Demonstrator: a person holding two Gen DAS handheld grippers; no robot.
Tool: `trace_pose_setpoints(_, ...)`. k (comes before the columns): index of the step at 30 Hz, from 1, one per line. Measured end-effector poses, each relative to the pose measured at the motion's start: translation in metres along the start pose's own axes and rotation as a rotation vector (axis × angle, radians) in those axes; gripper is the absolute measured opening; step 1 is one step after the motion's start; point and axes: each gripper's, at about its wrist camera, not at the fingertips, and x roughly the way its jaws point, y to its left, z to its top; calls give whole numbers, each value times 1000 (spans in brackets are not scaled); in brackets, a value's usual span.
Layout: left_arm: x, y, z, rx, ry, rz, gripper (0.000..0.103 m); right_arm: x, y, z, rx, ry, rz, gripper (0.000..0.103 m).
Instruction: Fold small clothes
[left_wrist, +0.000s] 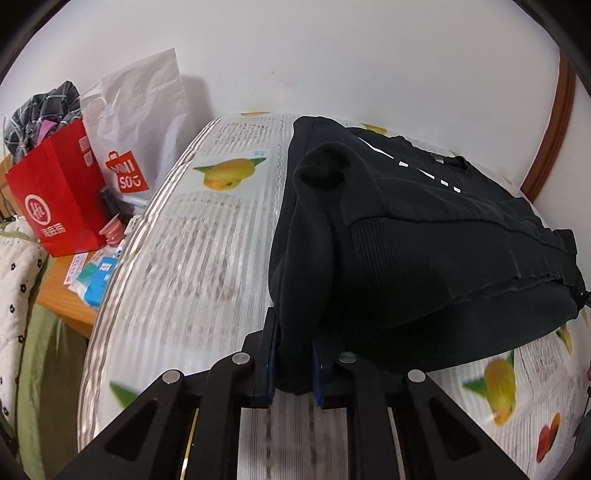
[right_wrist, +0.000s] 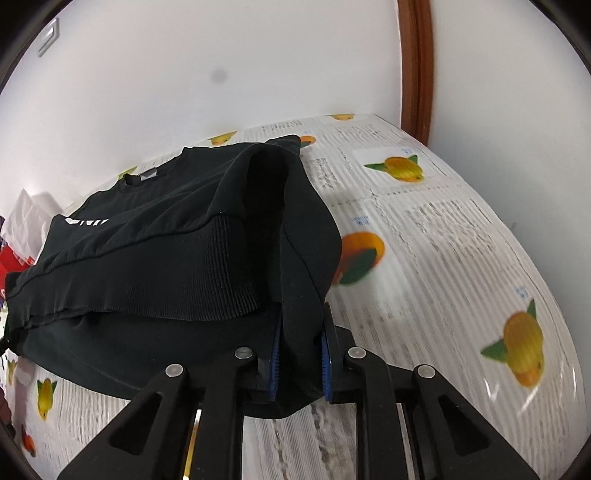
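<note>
The black sweatshirt (left_wrist: 424, 236) lies across the middle of the fruit-printed table cover (left_wrist: 192, 258), its collar toward the far edge by the wall and its ribbed hem toward the near edge. The left gripper (left_wrist: 293, 363) is clamped on the garment's near left corner, fabric bunched between the blue pads; the right gripper (right_wrist: 301, 363) is clamped likewise on the near right corner (right_wrist: 299, 295). The near edge hangs slack between the two grips — the knit is soft, limp and moderately thick, so it should sag and drape rather than hold a crease. Best hold is judged to be at the corners through the ribbed band, where layers are doubled. The cover looks glossy; the garment may slide on it. A red bag (left_wrist: 59, 199) stands off the cover's left edge.
</note>
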Motion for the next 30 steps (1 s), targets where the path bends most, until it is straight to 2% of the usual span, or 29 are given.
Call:
trace_pose_setpoints(16, -59, -3, -75, -16, 12, 17, 14, -60, -21, -71, -34, -3, -17, 17)
trace_pose_setpoints(25, -65, -2, -87, -23, 2, 8, 14, -73, -21, -79, -41, 4, -60, 20)
trace_pose_setpoints(30, -66, -2, -87, -24, 1, 9, 14, -86, -20, -74, -43, -20, -86, 22)
